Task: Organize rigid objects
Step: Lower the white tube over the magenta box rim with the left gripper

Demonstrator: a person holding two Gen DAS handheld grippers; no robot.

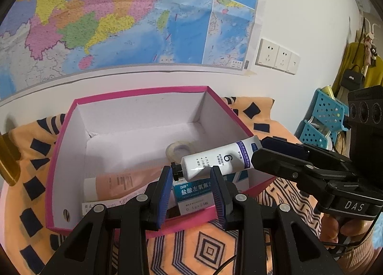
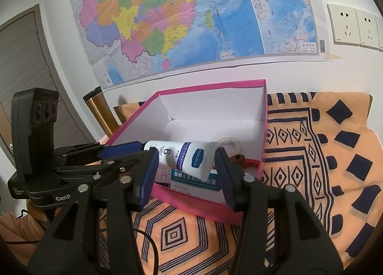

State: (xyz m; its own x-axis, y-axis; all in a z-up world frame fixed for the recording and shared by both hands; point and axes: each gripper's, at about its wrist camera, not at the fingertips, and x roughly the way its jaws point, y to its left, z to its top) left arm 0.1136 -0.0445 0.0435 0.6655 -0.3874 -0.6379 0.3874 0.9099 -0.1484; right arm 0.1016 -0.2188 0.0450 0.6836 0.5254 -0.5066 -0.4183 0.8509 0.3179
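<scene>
Your left gripper [image 1: 191, 172] is clenching on the capped end of the white tube [image 1: 220, 160], holding it across the near wall of the pink box [image 1: 134, 92]. Your right gripper [image 2: 188, 153] is straddling the tube's flat end, jaws half apart; you cannot tell if its pads are pressing. A tape roll [image 1: 179, 149] is lying in the box, just beyond your left fingertips

Right gripper [image 2: 189, 172] clamped on the flat tail of the tube [image 1: 215, 161], angled down. Left gripper [image 1: 192, 193] jaws narrow, holding nothing.
</scene>
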